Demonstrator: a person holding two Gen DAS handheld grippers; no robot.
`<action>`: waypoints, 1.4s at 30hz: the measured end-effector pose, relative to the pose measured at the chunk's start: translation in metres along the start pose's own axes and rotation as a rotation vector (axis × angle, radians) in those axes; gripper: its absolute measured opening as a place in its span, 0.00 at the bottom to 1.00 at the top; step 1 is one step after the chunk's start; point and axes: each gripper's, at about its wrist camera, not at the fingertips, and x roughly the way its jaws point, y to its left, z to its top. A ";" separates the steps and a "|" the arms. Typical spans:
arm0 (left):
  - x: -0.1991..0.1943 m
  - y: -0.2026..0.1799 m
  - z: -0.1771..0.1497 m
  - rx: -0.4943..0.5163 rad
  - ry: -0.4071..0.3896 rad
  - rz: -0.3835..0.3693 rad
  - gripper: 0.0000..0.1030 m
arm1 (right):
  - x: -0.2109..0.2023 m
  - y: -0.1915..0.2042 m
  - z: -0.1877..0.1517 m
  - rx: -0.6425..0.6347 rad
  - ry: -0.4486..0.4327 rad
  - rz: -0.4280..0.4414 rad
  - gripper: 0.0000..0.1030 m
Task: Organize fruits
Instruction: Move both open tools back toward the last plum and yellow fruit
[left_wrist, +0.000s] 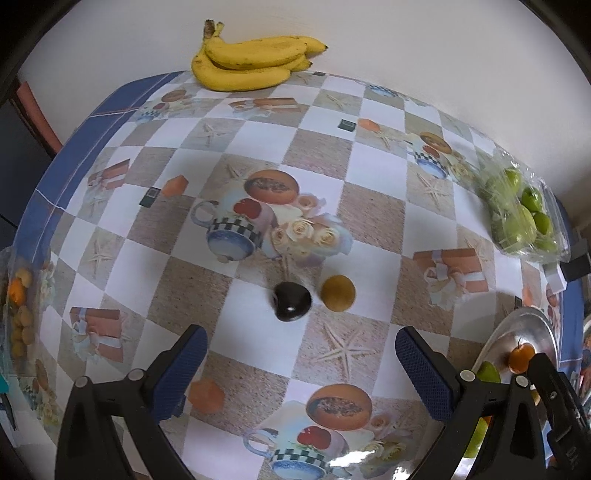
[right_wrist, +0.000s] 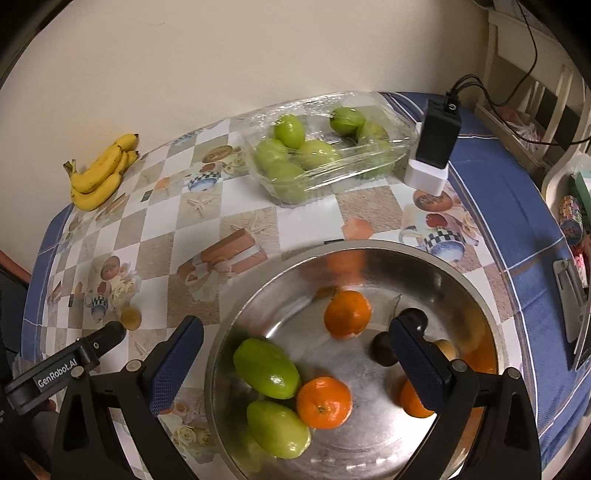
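Left gripper (left_wrist: 301, 354) is held with jaws spread wide and nothing between them, above the table, aimed at two loose fruits: a dark glossy fruit (left_wrist: 291, 301), possibly a plum or chestnut, and just beside it a small yellow-brown round fruit (left_wrist: 337, 293). Right gripper (right_wrist: 295, 341) is likewise spread and empty, hovering over the steel bowl (right_wrist: 480, 291).

Already in the bowl: mandarins (right_wrist: 348, 314), green oval fruits (right_wrist: 266, 369), and a dark fruit partly hidden behind the right finger. Not yet gathered: a banana bunch (right_wrist: 99, 171) at the far edge by the wall, and more green fruit in a film-wrapped clear tray (right_wrist: 325, 147).

Risks, as judged:
- The two loose fruits sit almost touching; a wide closing could nudge the round one and set it rolling on the slick cloth.
- The dark fruit looks smooth and could squirt from the pads if gripped off-centre.
- The grippers are near each other at the bowl's left side; a collision seems possible.
- The film on the tray may snag a finger.

Surface: a glossy checked oilcloth (left_wrist: 373, 110) with printed cups, roses and starfish, blue-bordered. A black charger block (right_wrist: 437, 136) with cables stands near the tray. Plain pale wall behind; chairs are seen at the right.
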 end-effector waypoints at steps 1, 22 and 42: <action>0.000 0.002 0.001 -0.004 -0.002 -0.001 1.00 | 0.000 0.001 0.000 -0.001 0.000 0.000 0.97; -0.003 0.058 0.014 -0.096 -0.095 -0.071 1.00 | 0.013 0.065 -0.007 -0.100 0.001 0.102 0.97; -0.010 0.070 0.029 -0.103 -0.153 -0.094 0.99 | 0.030 0.125 -0.010 -0.188 -0.027 0.190 0.96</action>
